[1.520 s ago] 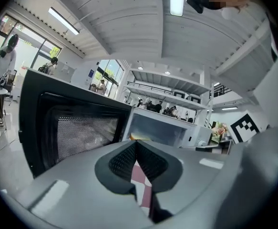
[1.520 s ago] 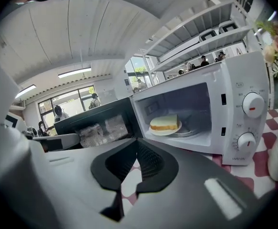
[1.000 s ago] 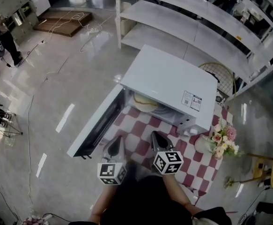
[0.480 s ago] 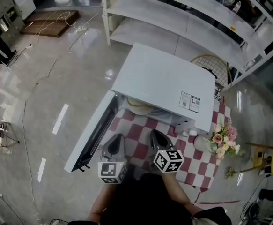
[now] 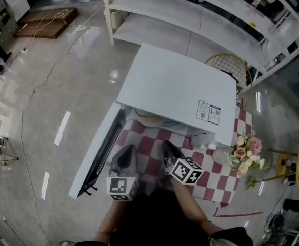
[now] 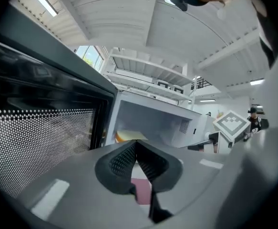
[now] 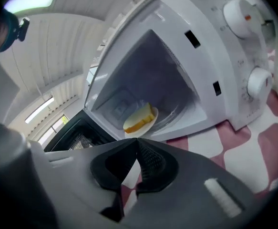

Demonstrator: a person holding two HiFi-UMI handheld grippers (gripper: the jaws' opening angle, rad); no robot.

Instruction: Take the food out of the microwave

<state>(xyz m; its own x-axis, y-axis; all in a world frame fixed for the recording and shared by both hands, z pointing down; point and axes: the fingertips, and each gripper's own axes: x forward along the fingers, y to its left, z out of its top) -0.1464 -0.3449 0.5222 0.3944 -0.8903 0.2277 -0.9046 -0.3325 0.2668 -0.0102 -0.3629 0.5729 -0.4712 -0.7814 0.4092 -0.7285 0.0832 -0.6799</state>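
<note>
The white microwave [image 5: 176, 88] stands on a red-and-white checked cloth [image 5: 150, 148] with its door [image 5: 99, 150] swung open to the left. Inside, a yellow slice of food [image 7: 139, 118] lies on a white plate [image 7: 148, 124]; the plate's edge [image 5: 148, 119] also peeks out in the head view. My left gripper [image 5: 127, 152] is shut and empty, just in front of the opening, near the door [image 6: 38, 142]. Beside it, my right gripper [image 5: 168, 150] is also shut and empty, short of the cavity and pointing at the food. The left gripper view shows the food [image 6: 128, 136] just past its closed tips [image 6: 136, 142].
Two white knobs [image 7: 240, 14] sit on the microwave's right panel. A vase of pink flowers [image 5: 243, 152] stands at the table's right edge. White shelving [image 5: 211, 19] and a wire basket [image 5: 230, 68] lie behind the microwave.
Both grippers have drifted slightly lower and nearer to the microwave opening. The right gripper has rolled, its marker cube now tilted. The door stays open.
</note>
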